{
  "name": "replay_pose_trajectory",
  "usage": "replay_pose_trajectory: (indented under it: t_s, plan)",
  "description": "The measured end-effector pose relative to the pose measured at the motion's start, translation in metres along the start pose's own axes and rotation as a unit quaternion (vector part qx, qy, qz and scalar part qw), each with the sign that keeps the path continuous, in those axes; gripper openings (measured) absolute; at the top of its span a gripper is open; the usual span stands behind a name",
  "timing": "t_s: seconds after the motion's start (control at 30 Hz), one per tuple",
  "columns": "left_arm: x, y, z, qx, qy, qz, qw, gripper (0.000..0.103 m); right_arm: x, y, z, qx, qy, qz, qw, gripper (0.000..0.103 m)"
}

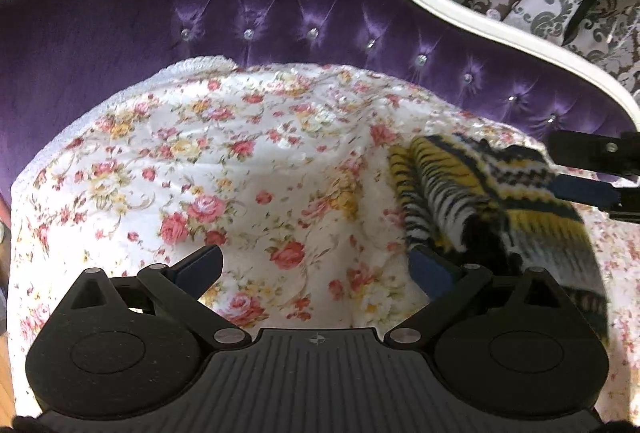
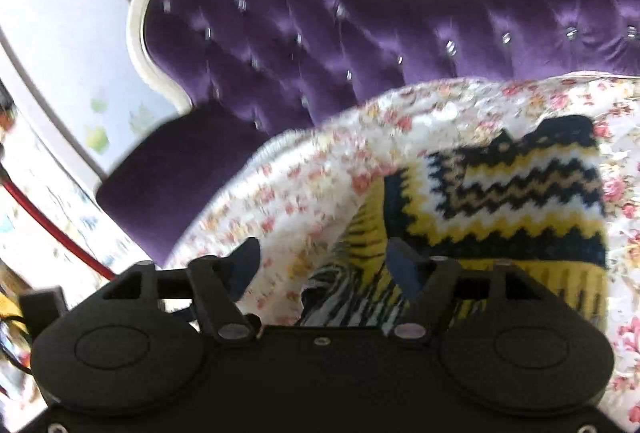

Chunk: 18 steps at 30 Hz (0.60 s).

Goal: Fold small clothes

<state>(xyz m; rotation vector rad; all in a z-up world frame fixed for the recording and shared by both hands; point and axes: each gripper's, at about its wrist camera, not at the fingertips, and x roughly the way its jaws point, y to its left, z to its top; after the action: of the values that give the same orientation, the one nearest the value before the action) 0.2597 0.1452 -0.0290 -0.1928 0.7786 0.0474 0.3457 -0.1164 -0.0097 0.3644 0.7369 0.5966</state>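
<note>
A small knitted garment with yellow, black and white zigzag stripes lies bunched on the floral quilt, to the right in the left wrist view. My left gripper is open and empty over the quilt, its right finger next to the garment's edge. The right gripper reaches in from the right above the garment. In the right wrist view the garment fills the lower right, and my right gripper is open just above its near, striped edge.
The quilt covers the seat of a purple tufted sofa with a white curved frame. A purple armrest rises at the left. A red cord runs at the far left.
</note>
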Motion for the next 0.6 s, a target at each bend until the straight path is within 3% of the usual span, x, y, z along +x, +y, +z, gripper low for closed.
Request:
replay_pose_trajectory:
  t_s: [0.17, 0.37, 0.6]
  plan:
    - [-0.012, -0.018, 0.011, 0.007, -0.019, -0.019, 0.9996, 0.100, -0.026, -0.028, -0.001, 0.000, -0.015, -0.078, 0.997, 0.074]
    - [-0.012, -0.053, 0.019, 0.017, -0.030, -0.047, 0.9983, 0.100, -0.027, -0.037, -0.025, -0.055, 0.000, -0.181, 0.982, 0.075]
    - [0.021, -0.082, 0.004, 0.063, -0.009, -0.004, 0.9980, 0.100, -0.009, -0.026, -0.064, -0.112, 0.027, -0.211, 0.971, 0.087]
